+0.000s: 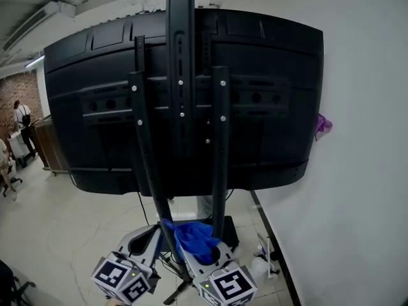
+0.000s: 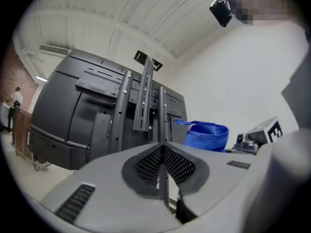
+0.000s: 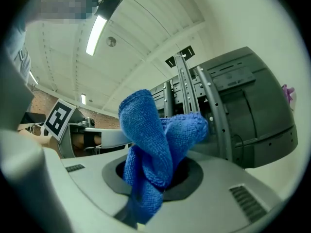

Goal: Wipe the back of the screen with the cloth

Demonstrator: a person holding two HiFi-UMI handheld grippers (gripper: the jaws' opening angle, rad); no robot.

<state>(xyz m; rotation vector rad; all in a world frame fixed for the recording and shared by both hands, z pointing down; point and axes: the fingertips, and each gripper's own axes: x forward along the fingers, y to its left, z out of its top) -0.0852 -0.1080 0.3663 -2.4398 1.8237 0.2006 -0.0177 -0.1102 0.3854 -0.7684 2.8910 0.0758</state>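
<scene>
The black back of a large screen [image 1: 268,113] fills the head view, mounted on a black stand with upright rails [image 1: 220,152]. Below it, my right gripper [image 1: 205,250] is shut on a blue cloth [image 1: 196,238], which bunches up out of the jaws [image 3: 155,144]. My left gripper [image 1: 152,247] sits beside it to the left, shut with nothing between its jaws [image 2: 164,171]. Both grippers are low, under the screen's bottom edge and apart from it. The left gripper view shows the screen back [image 2: 73,115] and the blue cloth [image 2: 206,136] to the right.
A white wall [image 1: 363,171] runs close along the right of the screen. The stand's base and cables [image 1: 255,254] lie on the tiled floor. A purple item [image 1: 322,125] pokes out behind the screen's right edge. A person [image 1: 23,123] stands far left by wooden furniture.
</scene>
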